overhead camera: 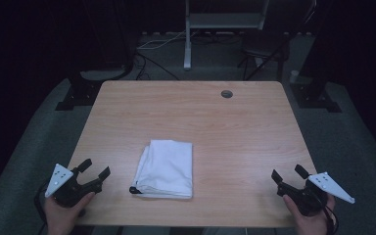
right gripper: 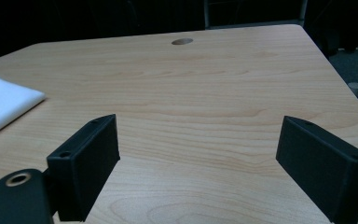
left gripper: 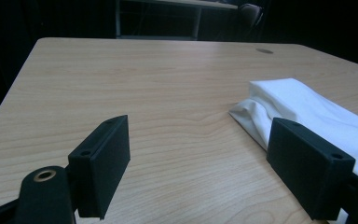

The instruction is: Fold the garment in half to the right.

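A folded white cloth (overhead camera: pixel 166 168) lies flat on the wooden table (overhead camera: pixel 191 112), near its front middle. My left gripper (overhead camera: pixel 96 167) is held at the front left corner, open and empty, with the cloth (left gripper: pixel 307 114) just to the right of its jaws. At the front right corner my right gripper (overhead camera: pixel 289 173) is also open with nothing between its jaws. A corner of the cloth (right gripper: pixel 2 105) lies far to the left in the right gripper view.
A round cable hole (overhead camera: pixel 226 94) sits near the table's far edge. Beyond the table stand a metal frame leg (overhead camera: pixel 188 46), a dark chair (overhead camera: pixel 264 49) and cables on the grey floor. Black stand bases (overhead camera: pixel 81 88) flank the far corners.
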### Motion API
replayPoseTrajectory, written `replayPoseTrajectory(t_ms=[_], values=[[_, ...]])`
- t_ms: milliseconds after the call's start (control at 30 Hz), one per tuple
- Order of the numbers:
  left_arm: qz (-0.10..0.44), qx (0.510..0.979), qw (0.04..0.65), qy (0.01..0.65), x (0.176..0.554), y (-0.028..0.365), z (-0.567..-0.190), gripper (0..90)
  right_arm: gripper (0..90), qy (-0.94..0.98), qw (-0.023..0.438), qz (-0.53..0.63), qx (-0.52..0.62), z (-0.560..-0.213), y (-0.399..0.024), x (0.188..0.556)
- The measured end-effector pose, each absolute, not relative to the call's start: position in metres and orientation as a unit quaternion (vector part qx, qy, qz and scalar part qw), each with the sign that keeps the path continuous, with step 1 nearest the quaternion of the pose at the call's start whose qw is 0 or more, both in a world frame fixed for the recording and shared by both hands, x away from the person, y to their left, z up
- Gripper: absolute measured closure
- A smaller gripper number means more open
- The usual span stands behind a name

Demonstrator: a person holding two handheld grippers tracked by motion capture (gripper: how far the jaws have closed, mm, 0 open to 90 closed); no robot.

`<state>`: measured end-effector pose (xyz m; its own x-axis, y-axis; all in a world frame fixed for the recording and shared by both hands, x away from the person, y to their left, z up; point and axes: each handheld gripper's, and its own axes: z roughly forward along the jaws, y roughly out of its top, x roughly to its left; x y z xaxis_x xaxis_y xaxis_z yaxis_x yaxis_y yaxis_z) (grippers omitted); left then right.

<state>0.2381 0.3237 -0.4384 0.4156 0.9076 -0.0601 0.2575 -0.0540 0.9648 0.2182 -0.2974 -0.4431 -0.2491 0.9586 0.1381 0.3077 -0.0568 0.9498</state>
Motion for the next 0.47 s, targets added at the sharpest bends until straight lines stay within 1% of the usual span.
replayPoseTrajectory(t_ms=[467], values=[[0.312, 0.662, 0.524, 0.436, 0.2368, 0.3183, -0.4384, 21.5, 12.9, 0.621, 0.329, 0.496, 0.510, -0.4426, -0.2924, 0.2179]])
